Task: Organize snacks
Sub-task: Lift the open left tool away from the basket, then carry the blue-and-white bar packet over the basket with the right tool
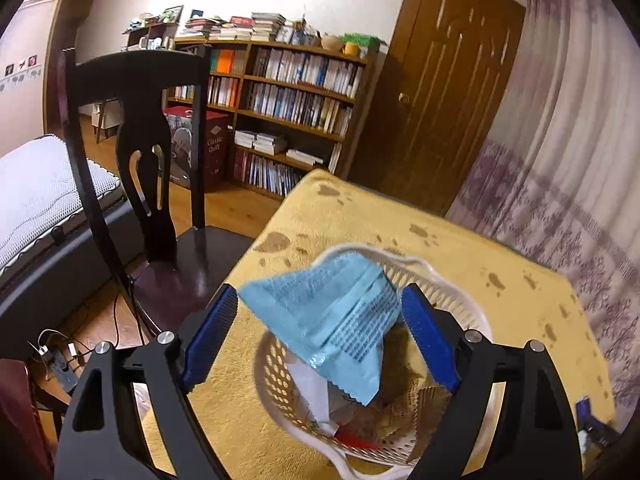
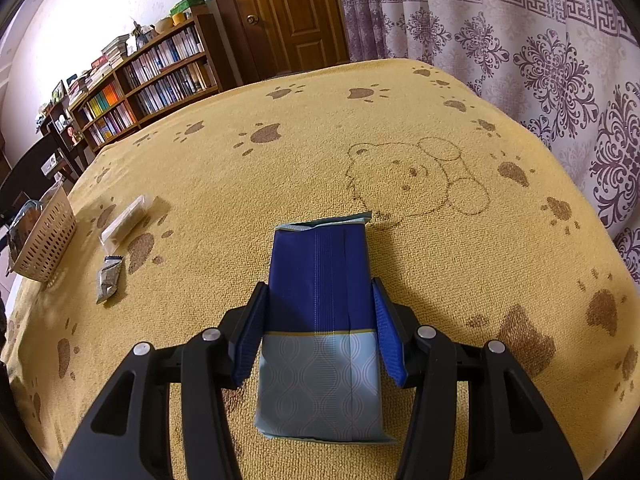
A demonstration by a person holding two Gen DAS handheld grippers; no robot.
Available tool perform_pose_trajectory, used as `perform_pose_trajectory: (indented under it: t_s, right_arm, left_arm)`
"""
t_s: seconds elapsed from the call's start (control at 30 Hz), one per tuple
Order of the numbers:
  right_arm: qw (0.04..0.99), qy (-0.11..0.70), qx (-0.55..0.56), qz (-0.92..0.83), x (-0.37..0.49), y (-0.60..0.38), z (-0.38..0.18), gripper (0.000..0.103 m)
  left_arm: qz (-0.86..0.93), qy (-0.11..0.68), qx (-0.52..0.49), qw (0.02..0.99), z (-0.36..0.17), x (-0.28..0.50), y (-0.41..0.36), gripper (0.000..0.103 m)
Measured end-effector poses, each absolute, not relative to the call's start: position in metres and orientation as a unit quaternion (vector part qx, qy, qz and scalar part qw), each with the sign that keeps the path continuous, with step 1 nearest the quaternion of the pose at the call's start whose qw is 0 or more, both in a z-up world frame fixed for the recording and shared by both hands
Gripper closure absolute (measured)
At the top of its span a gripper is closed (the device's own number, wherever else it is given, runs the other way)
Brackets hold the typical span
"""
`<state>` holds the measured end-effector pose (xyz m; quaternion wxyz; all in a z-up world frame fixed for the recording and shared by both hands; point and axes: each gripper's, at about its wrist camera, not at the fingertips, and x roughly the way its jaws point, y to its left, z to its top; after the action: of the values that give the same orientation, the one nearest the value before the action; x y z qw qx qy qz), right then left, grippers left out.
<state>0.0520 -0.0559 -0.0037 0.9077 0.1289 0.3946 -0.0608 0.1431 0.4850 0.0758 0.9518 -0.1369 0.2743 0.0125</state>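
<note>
While the left gripper (image 1: 320, 332) hangs over the white perforated basket (image 1: 276, 376), a light blue snack packet (image 1: 340, 320) sits between its blue fingers (image 1: 212, 332), tilted with its printed back facing the camera and its crimped lower edge pointing down into the basket. The jaws stand wide, and the packet's corners reach toward each pad; whether the pads actually press it cannot be told from this view. Beneath the packet the basket already holds other wrappers, among them a white one and something red near the front rim. The basket rests on a yellow cloth printed with brown paw marks (image 1: 460, 256), close to the table edge beside a dark wooden chair (image 1: 160, 184). In the right wrist view, the right gripper (image 2: 320, 328) straddles a dark blue and pale patterned bag (image 2: 320, 320) that lies flat on the same yellow cloth (image 2: 280, 168). Its fingers sit just beside the bag's two long edges, partly open, near or touching the sides; a firm grip cannot be confirmed. Far off to the left on the cloth lie a clear-wrapped bar (image 2: 126, 216) and a small grey packet (image 2: 109, 280), apart from each other, with a tan slotted basket (image 2: 46, 240) at the cloth's left edge holding more packets.
</note>
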Motion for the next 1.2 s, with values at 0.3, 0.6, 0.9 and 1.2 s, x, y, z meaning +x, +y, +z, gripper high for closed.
perform_pose_trajectory:
  t_s: [0.3, 0.6, 0.9, 1.2]
  right_arm:
    - [0.908, 0.395, 0.125, -0.064, 0.051, -0.054, -0.004, 0.052]
    - [0.908, 0.395, 0.127, -0.063, 0.051, -0.054, -0.004, 0.052]
    - [0.906, 0.401, 0.115, -0.072, 0.053, -0.051, -0.002, 0.052]
    - [0.911, 0.380, 0.160, -0.013, 0.055, -0.029, 0.032, 0.053]
  left_arm:
    - [0.083, 0.253, -0.099, 0.959, 0.087, 0.134, 0.497, 0.017]
    - [0.057, 0.298, -0.114, 0.946, 0.054, 0.155, 0.493, 0.017]
    - [0.052, 0.299, -0.129, 0.944, 0.061, 0.152, 0.498, 0.017]
    - [0.068, 0.248, -0.131, 0.958, 0.093, 0.126, 0.500, 0.016]
